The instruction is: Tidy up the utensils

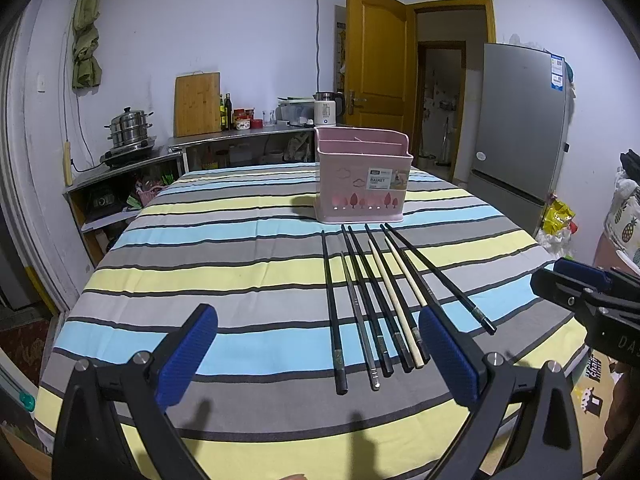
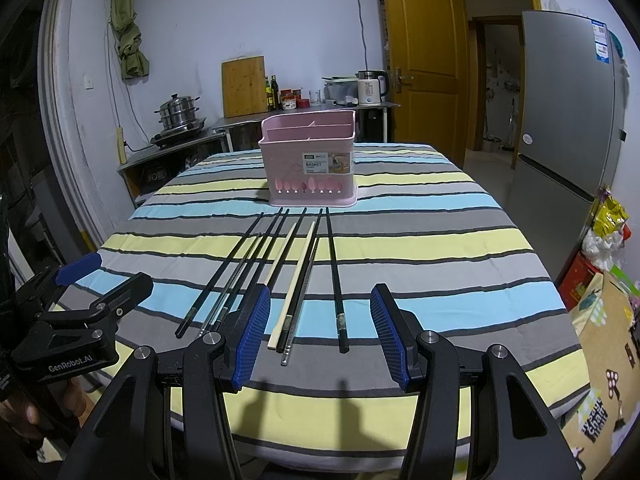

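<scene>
Both tools gape empty above the chopsticks (image 1: 372,304); only the right view shows the left tool's (image 2: 80,276) "GenRobot.AI" lettering.

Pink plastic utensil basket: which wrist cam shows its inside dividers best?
The right wrist view: the pink plastic utensil basket sits near centre, with the top opening and dividers visible. In the left wrist view the basket shows the same front and dividers, but sits right of centre.
</scene>
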{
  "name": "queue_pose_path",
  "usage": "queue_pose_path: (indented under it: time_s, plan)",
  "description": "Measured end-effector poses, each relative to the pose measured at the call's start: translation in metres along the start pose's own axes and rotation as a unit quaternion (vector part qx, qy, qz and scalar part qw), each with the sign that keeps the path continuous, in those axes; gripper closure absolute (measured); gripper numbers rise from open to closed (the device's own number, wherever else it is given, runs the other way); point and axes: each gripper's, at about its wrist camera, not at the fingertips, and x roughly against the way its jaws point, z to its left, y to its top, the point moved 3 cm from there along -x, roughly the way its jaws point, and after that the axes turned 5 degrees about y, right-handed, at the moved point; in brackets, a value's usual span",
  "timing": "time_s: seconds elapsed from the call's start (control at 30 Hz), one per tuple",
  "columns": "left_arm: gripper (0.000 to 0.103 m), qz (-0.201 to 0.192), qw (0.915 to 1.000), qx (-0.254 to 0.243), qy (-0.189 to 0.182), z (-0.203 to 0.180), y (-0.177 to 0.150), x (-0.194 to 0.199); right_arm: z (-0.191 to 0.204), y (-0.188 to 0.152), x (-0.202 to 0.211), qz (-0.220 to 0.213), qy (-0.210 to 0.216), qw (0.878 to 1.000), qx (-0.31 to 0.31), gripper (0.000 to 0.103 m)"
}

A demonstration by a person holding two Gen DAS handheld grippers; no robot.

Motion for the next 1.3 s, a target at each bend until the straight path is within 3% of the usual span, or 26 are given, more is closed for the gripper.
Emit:
queue_pose_path:
  time_s: [1.3]
  plan:
    - [0.001, 0.002, 1.0, -0.002, -0.005, -0.0046, -0.0035, 0.0019, 0.0017, -0.0016, 0.0028, 0.002, 0.0, 1.0, 0.0, 0.05]
